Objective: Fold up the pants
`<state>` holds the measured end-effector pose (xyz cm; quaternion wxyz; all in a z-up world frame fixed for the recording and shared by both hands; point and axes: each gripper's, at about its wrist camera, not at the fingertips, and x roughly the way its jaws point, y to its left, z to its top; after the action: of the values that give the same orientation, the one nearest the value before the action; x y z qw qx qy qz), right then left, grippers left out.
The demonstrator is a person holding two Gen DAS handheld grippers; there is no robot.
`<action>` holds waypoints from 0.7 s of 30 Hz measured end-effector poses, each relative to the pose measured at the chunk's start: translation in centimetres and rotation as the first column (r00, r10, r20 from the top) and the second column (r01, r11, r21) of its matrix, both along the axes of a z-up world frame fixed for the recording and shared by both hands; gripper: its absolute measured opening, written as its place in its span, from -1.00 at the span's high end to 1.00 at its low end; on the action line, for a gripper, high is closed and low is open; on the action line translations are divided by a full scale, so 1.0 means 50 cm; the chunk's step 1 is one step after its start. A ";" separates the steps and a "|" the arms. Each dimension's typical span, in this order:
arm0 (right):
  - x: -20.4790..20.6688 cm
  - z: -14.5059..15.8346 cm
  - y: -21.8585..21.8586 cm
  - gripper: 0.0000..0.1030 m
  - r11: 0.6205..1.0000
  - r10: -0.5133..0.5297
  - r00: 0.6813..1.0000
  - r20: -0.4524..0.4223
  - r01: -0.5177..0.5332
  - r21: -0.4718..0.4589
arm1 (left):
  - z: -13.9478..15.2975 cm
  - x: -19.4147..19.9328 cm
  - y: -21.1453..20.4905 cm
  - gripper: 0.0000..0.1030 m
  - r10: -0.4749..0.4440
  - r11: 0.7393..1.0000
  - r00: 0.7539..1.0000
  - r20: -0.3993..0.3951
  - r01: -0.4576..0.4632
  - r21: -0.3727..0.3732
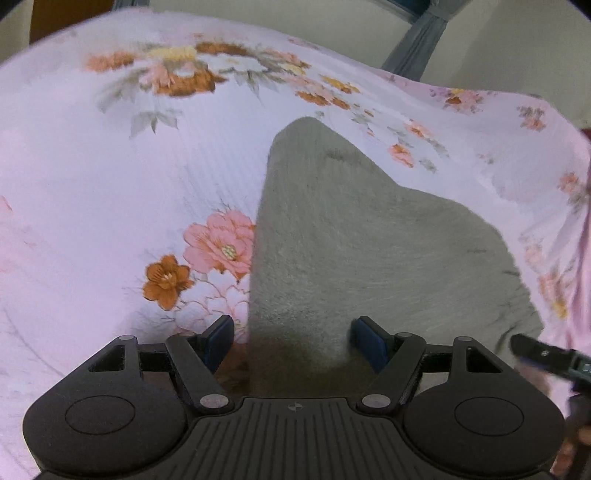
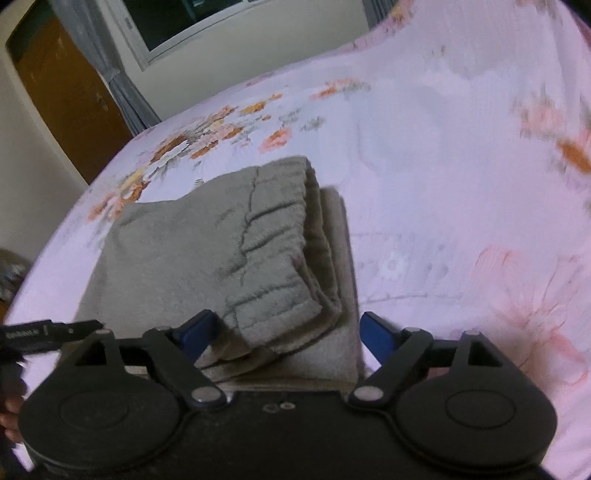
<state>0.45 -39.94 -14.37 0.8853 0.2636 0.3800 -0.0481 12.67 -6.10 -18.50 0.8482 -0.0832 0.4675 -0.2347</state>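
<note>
Grey fleece pants (image 1: 351, 240) lie folded on a pink floral bed sheet (image 1: 110, 184). In the left wrist view my left gripper (image 1: 293, 339) is open just above the near left edge of the pants. Its left pad sits over the sheet and its right pad over the cloth. In the right wrist view the pants (image 2: 192, 251) show stacked layers with the ribbed waistband on top. My right gripper (image 2: 288, 330) is open and straddles the near right corner of the stack, its pads not pressing on it. Each view shows a black part of the other gripper at its edge (image 1: 546, 354) (image 2: 48, 332).
The sheet (image 2: 443, 166) spreads wide around the pants on all sides. Beyond the bed stand a brown door (image 2: 62, 92), a grey curtain (image 2: 125, 96) and a dark window (image 2: 192, 22). A hand (image 2: 9, 410) shows at the left edge.
</note>
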 end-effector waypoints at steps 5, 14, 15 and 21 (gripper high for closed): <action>0.005 -0.028 -0.049 -0.70 0.987 0.034 0.999 0.011 -0.036 0.154 | -0.018 0.024 0.005 -0.15 -0.056 0.994 0.997 -0.054 0.051 -0.094; 0.025 -0.066 -0.091 -0.53 0.938 0.078 0.994 0.077 -0.100 0.333 | -0.040 0.051 -0.014 -0.06 -0.085 0.981 0.990 -0.108 0.064 -0.184; 0.026 -0.068 -0.097 -0.52 0.932 0.093 0.992 0.083 -0.116 0.343 | -0.041 0.053 -0.015 0.03 -0.093 0.979 0.990 -0.110 0.071 -0.189; 0.036 -0.084 -0.122 -0.46 0.888 0.150 0.981 0.123 -0.188 0.421 | -0.055 0.070 -0.011 0.12 -0.107 0.962 0.983 -0.149 0.064 -0.266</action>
<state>2.25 -46.04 -18.57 0.8219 0.4202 0.3636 0.1257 16.17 -6.67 -21.27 0.7781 -0.1921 0.5034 -0.3228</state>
